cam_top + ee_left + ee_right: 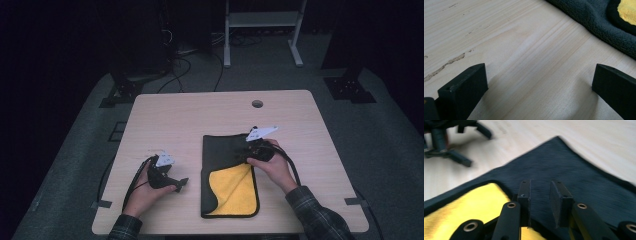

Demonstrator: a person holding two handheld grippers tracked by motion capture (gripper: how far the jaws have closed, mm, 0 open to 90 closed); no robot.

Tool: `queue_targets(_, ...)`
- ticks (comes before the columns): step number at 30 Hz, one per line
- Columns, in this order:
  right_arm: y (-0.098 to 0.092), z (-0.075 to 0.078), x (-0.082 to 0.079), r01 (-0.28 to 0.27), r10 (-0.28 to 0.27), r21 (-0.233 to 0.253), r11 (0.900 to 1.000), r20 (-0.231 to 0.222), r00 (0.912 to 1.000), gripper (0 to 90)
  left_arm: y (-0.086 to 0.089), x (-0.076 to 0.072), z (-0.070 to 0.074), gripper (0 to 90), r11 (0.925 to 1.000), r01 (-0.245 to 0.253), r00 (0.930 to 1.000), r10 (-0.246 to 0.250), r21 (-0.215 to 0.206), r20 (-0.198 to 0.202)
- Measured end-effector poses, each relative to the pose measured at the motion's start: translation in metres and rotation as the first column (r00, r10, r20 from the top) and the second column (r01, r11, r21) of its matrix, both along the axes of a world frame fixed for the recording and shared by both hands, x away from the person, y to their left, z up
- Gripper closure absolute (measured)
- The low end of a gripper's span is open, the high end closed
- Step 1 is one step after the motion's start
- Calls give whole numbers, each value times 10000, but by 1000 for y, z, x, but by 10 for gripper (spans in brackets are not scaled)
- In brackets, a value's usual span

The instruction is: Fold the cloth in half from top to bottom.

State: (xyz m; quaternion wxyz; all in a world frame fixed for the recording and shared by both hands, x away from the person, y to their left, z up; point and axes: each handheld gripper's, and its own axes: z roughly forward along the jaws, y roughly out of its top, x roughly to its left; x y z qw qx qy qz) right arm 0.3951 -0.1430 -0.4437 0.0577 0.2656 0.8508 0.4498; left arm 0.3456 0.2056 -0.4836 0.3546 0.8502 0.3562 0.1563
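Cloth [227, 175], dark grey with a yellow inner face, lies on the near middle of the table [165, 112], its right side folded over so the yellow shows at the near end. Left of it, clear of its edge, the left claw [180, 185] rests on the bare wood with jaws wide apart. Farther back, the right claw [540, 195] sits over the grey part with jaws narrowed, a gap between them, clamping nothing.
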Motion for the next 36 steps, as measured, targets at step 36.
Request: queue_targets(36, 62, -17, -18, -2091, 2063, -447, 9769, -598, 9767, 841, 0, 0, 0, 0, 10000, -2, 10000, 2, -3, -3)
